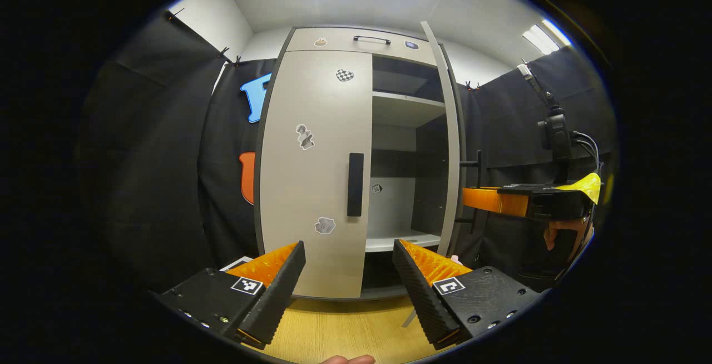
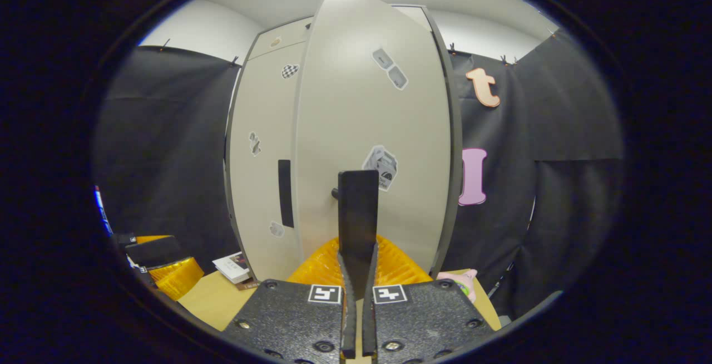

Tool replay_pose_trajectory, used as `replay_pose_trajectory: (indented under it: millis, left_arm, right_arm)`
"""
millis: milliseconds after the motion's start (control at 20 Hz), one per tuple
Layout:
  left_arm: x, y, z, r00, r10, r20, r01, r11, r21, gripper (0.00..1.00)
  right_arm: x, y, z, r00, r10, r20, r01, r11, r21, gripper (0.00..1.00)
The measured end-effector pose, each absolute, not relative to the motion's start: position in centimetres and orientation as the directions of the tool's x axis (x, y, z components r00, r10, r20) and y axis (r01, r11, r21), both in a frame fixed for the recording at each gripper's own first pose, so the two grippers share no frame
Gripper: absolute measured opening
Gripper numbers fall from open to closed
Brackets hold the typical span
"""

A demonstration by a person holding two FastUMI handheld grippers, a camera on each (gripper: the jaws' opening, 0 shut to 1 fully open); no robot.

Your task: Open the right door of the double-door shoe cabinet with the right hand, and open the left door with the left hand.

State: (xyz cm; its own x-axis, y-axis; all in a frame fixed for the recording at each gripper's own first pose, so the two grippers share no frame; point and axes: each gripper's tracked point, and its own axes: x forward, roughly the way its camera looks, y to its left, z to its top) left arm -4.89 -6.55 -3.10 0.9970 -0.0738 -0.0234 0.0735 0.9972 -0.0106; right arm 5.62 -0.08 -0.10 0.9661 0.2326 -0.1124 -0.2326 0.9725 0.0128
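**Q:** Black cloth hangs around the booth on all sides, under a white ceiling with strip lights. Where does the shoe cabinet (image 1: 334, 163) stand, and what state are its doors in?

**A:** It stands on a pale wooden floor (image 1: 345, 330) against the cloth. In the left gripper view the right door (image 1: 445, 130) is swung outward, seen almost edge-on, and shelves (image 1: 406, 105) show inside. The left door (image 1: 314, 169) lies flat and closed, its dark vertical handle (image 1: 355, 184) near its inner edge.

**Q:** What is each gripper doing?

**A:** The right gripper (image 2: 357, 252) has its fingers pressed together on the right door's handle (image 2: 357, 208), which rises between them in the right gripper view; that pinch looks like what keeps the door pulled open. The left gripper (image 1: 347, 275) has its fingers spread wide, facing the left door's handle but well short of it, apparently lined up for a reach.

**Q:** Anything else around, or in the way?

**A:** Stickers (image 1: 305, 136) dot the doors. A small booklet (image 2: 238, 266) lies on the floor by the cabinet's left corner, and something pink (image 2: 457, 281) sits low at its right. Nothing lies between the left gripper and its handle. I judge the right half done and the left door not yet started.
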Motion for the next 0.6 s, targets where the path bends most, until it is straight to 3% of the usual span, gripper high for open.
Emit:
replay_pose_trajectory:
  millis: [600]
  left_arm:
    - [-2.7, -7.6, -3.8, 0.996, -0.083, -0.028, 0.083, 0.996, -0.030, 0.95]
  right_arm:
    - [3.6, -5.9, 0.0, 0.985, 0.137, -0.106, -0.139, 0.990, -0.007, 0.07]
